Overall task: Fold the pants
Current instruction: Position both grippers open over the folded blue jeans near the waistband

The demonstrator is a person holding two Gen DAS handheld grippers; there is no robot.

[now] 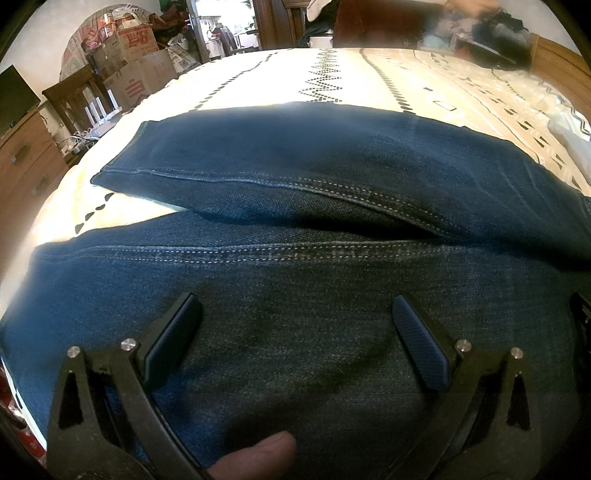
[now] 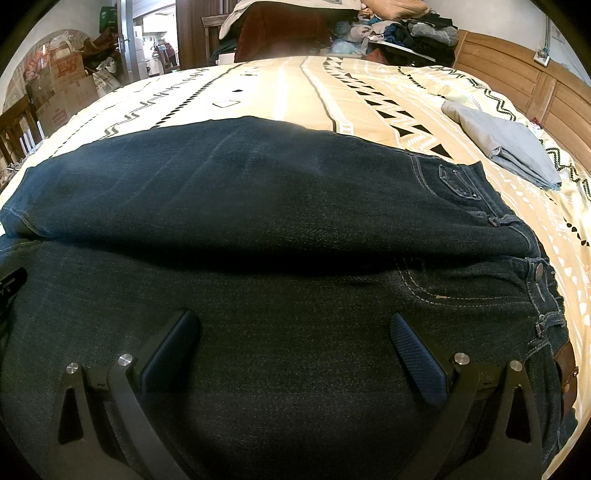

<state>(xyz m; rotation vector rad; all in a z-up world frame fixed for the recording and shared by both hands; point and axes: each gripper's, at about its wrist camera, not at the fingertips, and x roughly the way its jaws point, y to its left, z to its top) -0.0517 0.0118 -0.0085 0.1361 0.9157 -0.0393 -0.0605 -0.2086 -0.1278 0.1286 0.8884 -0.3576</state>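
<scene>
Dark blue jeans [image 1: 295, 173] lie flat across the bed, legs running to the left and waistband to the right. The two legs lie side by side, their inseams meeting in a dark fold. My left gripper [image 1: 295, 306] hovers open over the near leg, with only denim under its fingers. The right wrist view shows the jeans [image 2: 258, 192] with the waist button [image 2: 539, 271] and pocket stitching at the right. My right gripper [image 2: 295, 325] is open just above the near leg by the hip. A fingertip [image 1: 258, 458] shows at the bottom edge.
The bed carries a cream sheet [image 1: 362, 77] with black geometric patterns. A folded grey-blue cloth [image 2: 506, 144] lies at the right near the wooden headboard [image 2: 524, 81]. Piled clothes [image 2: 399, 33] sit at the far edge. Cardboard boxes [image 1: 136, 59] and a wooden dresser [image 1: 22, 162] stand left.
</scene>
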